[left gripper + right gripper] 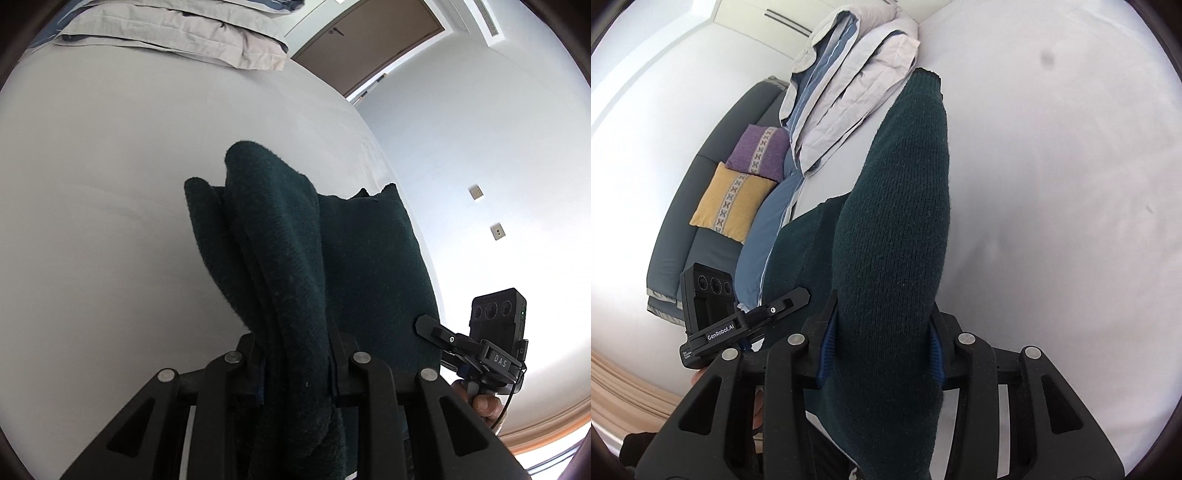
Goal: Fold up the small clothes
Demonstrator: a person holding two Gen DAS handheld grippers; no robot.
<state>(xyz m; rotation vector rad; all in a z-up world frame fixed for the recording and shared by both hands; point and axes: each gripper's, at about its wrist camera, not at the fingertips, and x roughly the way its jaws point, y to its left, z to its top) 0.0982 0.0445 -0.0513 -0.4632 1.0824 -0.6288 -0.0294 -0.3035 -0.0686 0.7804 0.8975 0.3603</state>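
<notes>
Both grippers are clamped on the same dark green knitted garment, held up over the white bed. The left gripper has a bunched, folded edge of the garment pinched between its fingers, the cloth rising in thick rolls above them. The right gripper grips another thick fold, its blue-padded fingers pressed against the knit on either side. Each gripper shows at the edge of the other's view, close alongside. Behind, a heap of pale grey and blue bedding lies at the head of the bed, with a purple cushion and a yellow cushion on a grey sofa.
</notes>
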